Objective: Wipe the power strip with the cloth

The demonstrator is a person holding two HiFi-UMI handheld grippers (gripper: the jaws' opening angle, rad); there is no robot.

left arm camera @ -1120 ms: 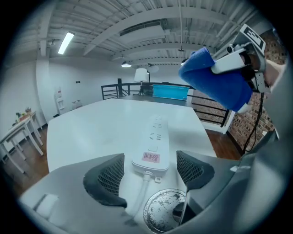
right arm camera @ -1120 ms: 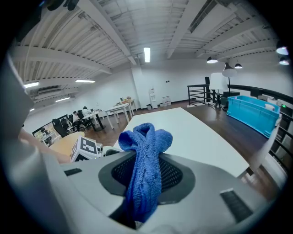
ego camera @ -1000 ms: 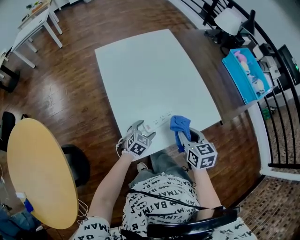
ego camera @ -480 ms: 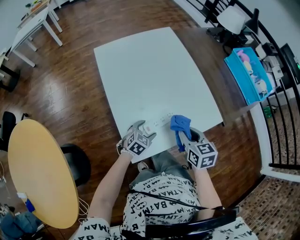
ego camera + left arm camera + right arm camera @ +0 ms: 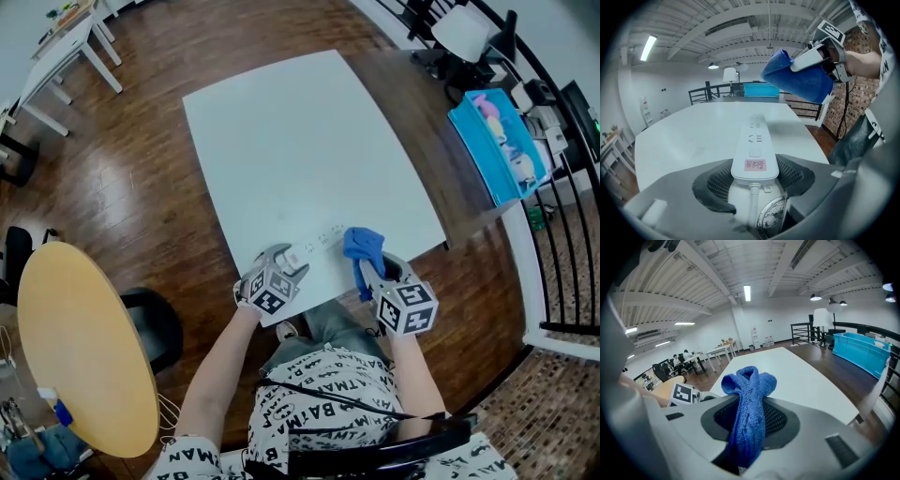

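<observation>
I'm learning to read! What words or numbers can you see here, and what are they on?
"BATMAN", repeated in pieces: on the shirt.
The pink label on the power strip: handwritten characters, too blurred to read.
Nothing else is readable.

1. Dark plank floor all round a white rectangular table.
2. To the left, a round yellow-wood table; in the top-left corner, a small white table.
3. Along the right, black railing with a blue bin just beside it.
4. Overhead, white beamed ceiling with a lit strip light; off to one side, brick wall.
</observation>
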